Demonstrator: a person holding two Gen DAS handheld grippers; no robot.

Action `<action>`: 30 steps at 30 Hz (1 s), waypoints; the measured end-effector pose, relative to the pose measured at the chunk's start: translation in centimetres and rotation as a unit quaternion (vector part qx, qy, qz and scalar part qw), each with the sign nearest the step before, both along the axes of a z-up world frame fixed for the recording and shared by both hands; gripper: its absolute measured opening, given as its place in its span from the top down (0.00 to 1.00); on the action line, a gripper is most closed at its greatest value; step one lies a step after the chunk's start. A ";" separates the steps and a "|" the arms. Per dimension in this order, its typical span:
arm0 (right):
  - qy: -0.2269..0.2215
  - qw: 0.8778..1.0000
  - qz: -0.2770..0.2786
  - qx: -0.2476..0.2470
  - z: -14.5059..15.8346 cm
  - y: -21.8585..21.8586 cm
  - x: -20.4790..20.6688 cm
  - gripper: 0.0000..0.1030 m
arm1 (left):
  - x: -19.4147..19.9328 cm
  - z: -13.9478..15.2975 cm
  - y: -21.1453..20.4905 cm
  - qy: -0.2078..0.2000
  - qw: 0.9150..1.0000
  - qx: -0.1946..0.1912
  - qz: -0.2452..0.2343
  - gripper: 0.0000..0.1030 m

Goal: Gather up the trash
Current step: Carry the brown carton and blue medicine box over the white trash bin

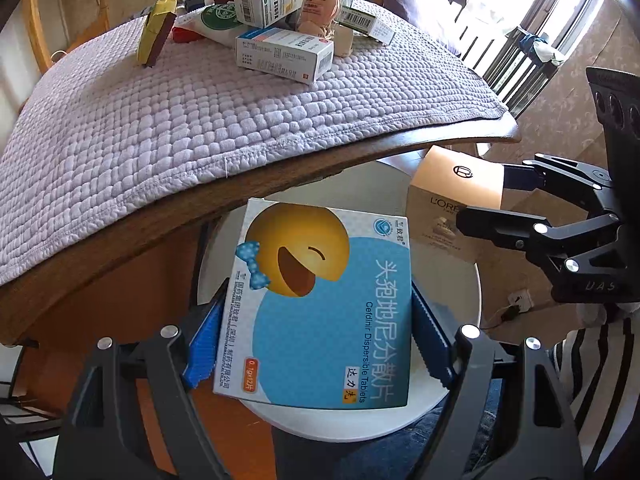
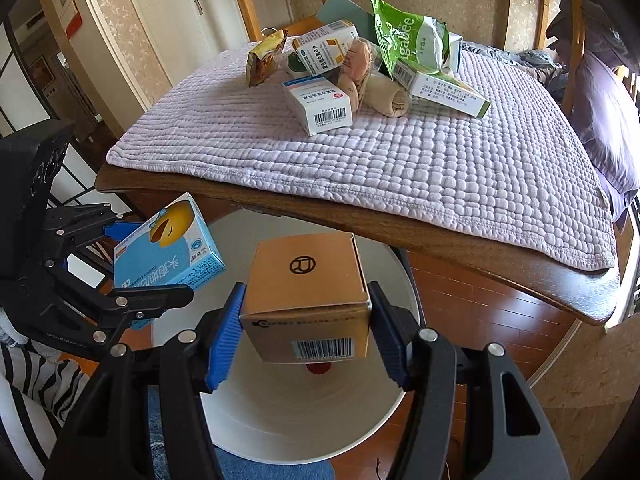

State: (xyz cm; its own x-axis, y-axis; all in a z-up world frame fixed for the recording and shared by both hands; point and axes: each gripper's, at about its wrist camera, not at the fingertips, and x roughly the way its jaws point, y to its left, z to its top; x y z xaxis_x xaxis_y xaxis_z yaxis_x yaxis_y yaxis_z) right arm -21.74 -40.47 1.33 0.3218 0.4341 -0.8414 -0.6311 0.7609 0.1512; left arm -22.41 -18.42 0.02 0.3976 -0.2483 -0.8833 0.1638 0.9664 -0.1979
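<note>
Blue ribbed pads on your left gripper [image 1: 316, 336] were clamped against the two long sides of a Cefdinir tablet box [image 1: 320, 304], a flat blue-and-white carton printed with a laughing yellow face, which you held face-up over the white round bin [image 1: 452, 304] below the table edge. Your right gripper [image 2: 306, 328] was closed on a tan L'Oréal carton [image 2: 308, 292], one pad pressed to each side wall, the barcode panel facing the camera and the lid panel with its circular mark facing up; this carton also hung above the bin's open mouth. In the right wrist view, a red spot showed on the bin floor just under the carton. The two held boxes sat near each other, the tablet box on the left and the tan carton on the right, not touching. The wooden table [image 2: 440, 236] carried a lilac quilted cloth [image 2: 400, 168], and the remaining trash lay in a heap at its far end: several white medicine boxes [image 2: 320, 106], a green snack bag [image 2: 408, 36], a yellow wrapper [image 2: 264, 60], and a beige rolled item [image 2: 384, 96] whose nature could not be determined. A striped sleeve [image 2: 36, 392] appeared at the lower left of the right wrist view, with blue denim showing below the bin rim.
</note>
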 end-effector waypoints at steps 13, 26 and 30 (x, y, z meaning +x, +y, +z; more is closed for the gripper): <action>0.015 1.000 -0.007 -0.001 -1.3 0.2 0.2 0.43 | 0.5 -1.7 -0.7 0.017 1.000 0.012 -0.005 0.20; 0.029 0.999 -0.007 -0.014 -3.3 1.0 0.4 0.43 | 1.5 -4.1 -2.5 0.030 0.999 0.029 -0.007 0.20; 0.032 0.999 -0.006 -0.017 -3.7 1.2 0.6 0.43 | 2.0 -4.6 -3.1 0.034 0.999 0.033 -0.009 0.20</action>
